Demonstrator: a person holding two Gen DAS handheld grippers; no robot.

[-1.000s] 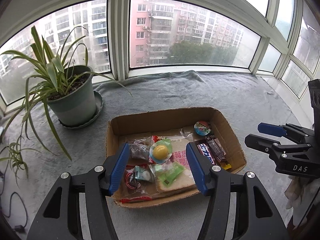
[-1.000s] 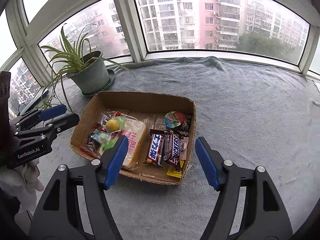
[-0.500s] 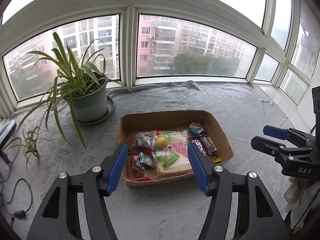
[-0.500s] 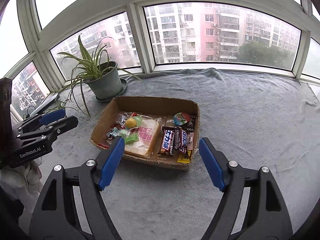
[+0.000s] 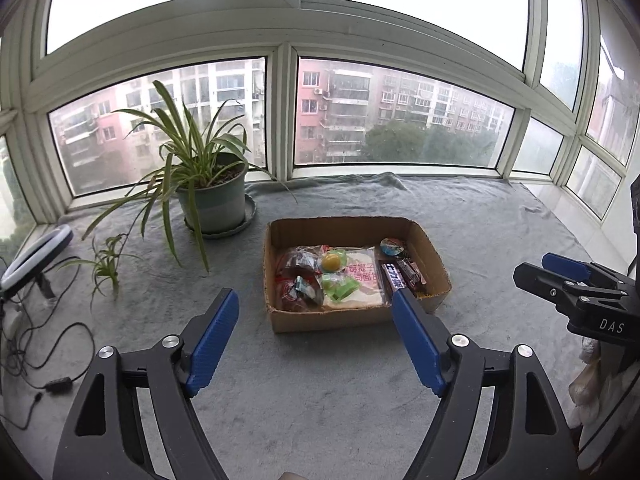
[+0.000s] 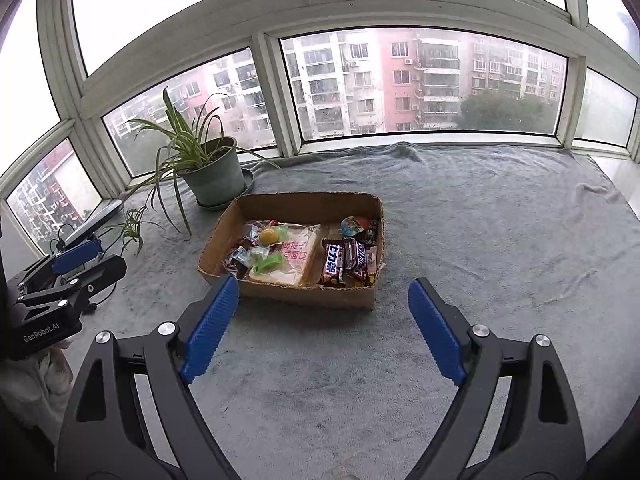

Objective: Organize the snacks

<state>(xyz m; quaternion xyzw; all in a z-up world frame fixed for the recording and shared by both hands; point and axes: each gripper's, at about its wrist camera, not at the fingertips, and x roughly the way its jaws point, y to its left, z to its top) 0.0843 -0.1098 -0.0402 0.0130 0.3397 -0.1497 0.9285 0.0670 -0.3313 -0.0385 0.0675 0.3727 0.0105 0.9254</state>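
Both grippers pulled back, cardboard box of snacks now farther ahead, left gripper and right gripper spread wide, empty, bare grey cloth all round.

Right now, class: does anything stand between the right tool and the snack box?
Nothing visible does. Only bare grey blanket lies between the open right tool and the cardboard box. The potted plant stands off to the left.
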